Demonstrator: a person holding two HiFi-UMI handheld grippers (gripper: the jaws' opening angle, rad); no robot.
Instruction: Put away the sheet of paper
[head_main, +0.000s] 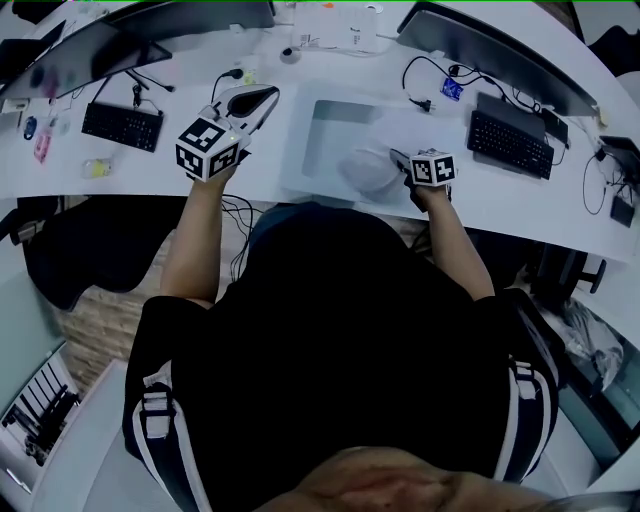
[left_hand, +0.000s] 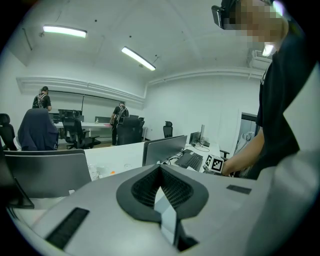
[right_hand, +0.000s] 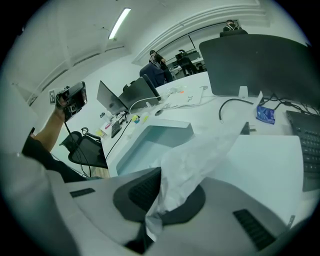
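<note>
A crumpled white sheet of paper (right_hand: 195, 160) sticks out from between the pads of my right gripper (right_hand: 160, 200), which is shut on it. In the head view the paper (head_main: 368, 170) hangs over the near right part of a shallow white tray (head_main: 330, 120) on the desk, just left of the right gripper (head_main: 405, 165). That tray (right_hand: 150, 145) lies ahead and to the left in the right gripper view. My left gripper (head_main: 268, 95) is held left of the tray, pointing toward it. Its jaws (left_hand: 161, 172) are closed to a thin pale slit with nothing between them.
Black keyboards lie at the left (head_main: 122, 126) and right (head_main: 510, 143), with dark monitors (head_main: 500, 55) behind them. Cables and a small blue packet (right_hand: 265, 114) lie right of the tray. Several people stand at desks far off in the left gripper view.
</note>
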